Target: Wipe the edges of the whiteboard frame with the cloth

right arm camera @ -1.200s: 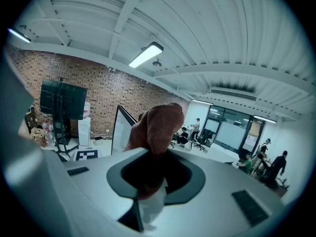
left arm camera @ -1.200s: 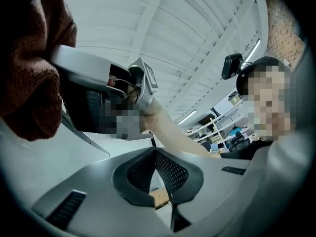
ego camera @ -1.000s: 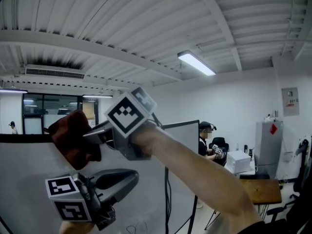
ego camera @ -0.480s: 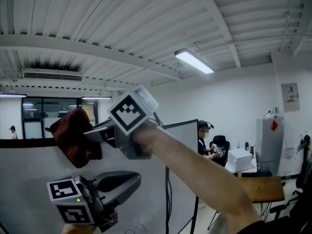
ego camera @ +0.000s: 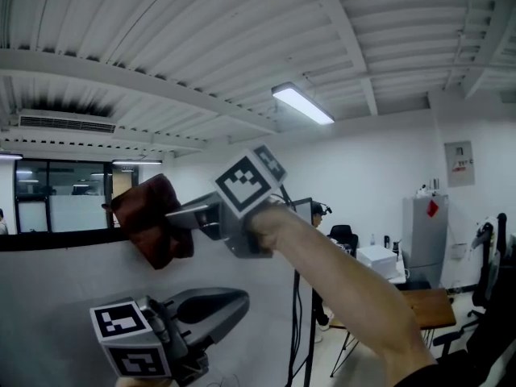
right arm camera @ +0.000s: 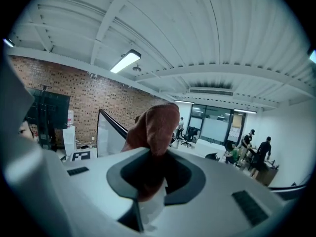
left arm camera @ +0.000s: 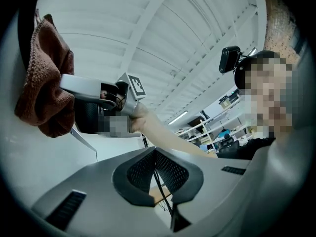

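The cloth [ego camera: 151, 220] is clamped in the right gripper [ego camera: 181, 216]. Its jaws are closed on a bunched fold, and the right gripper view shows fabric filling the gap between them. I hold the cloth at the top edge of the whiteboard frame [ego camera: 56, 239], the dark strip above the white board face [ego camera: 64, 305]; it appears to rest on that strip.

Over the last second the cloth has travelled to the right along the strip, away from the stretch at the left of the head view. I judge that the top-edge stroke is under way and that the length toward the right corner is not yet wiped.

The left gripper [ego camera: 234, 301] hangs lower, in front of the board face. Its jaws are together with nothing between them, and it takes no part in the wipe.

Next requirement: maintain contact with the edge while continuing rightward.
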The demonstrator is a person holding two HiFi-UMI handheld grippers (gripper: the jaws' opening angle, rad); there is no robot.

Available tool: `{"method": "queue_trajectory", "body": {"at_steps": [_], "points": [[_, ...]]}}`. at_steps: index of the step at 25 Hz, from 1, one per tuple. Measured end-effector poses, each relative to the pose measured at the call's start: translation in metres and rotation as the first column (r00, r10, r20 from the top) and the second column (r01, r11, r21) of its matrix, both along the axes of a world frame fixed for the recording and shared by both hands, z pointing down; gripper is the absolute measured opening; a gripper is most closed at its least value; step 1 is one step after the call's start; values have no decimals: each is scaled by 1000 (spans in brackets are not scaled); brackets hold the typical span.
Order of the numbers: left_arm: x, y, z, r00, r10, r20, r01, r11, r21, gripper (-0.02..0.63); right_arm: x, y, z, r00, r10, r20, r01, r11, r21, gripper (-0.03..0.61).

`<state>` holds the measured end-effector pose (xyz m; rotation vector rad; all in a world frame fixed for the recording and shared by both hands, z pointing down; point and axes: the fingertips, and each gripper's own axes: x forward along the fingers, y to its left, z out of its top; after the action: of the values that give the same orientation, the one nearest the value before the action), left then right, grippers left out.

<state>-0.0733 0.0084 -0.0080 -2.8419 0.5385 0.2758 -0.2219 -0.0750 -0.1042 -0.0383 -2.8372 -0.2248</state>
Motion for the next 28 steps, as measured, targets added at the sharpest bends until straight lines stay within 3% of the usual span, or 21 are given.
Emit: {"method": "queue_trajectory", "body": {"at_steps": [10,21,28], "points": [[17,-27,14,999,47,19,-47,999,0,-11,25,-46,7,994,112,-1,-112,994,18,72],[74,-112,24,998,-58,4,58,998,-16,-11,61,-71,16,996,-63,-59,66,996,52,72],[101,-146,19,996,-89,-9,90,996,14,-11,80,-97,14,992,-90,-90,99,990,96,71]]}}
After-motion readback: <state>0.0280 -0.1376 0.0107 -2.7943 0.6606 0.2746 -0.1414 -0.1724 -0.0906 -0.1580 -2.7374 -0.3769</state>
